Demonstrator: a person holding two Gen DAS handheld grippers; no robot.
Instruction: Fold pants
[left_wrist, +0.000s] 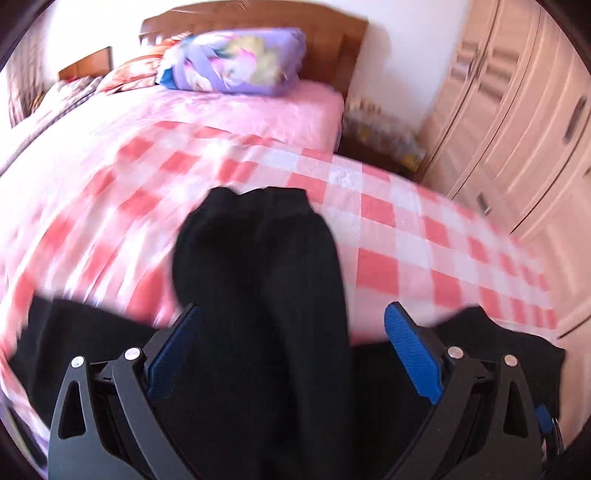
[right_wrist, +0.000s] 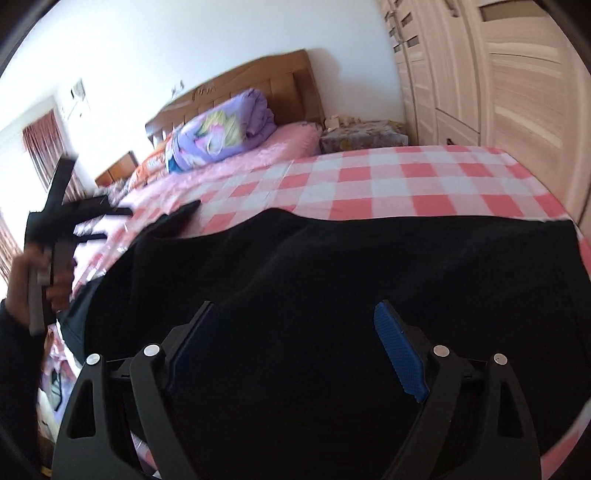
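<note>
1. Bed (right_wrist: 406, 177): we have the black pants (right_wrist: 332, 266) on the near checked part, long axis left-right.
2. Right gripper (right_wrist: 295, 332): wide open, empty, directly over the pants, nearer.
3. Left gripper (left_wrist: 291, 332): wide open, cloth between jaws, unclamped.

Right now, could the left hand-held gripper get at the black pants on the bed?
Probably yes. The left hand-held gripper stands open right over the black pants, with the cloth lying between its blue pads, and nothing sits on the checked sheet in its way. The picture is blurred, so contact is unclear.
</note>
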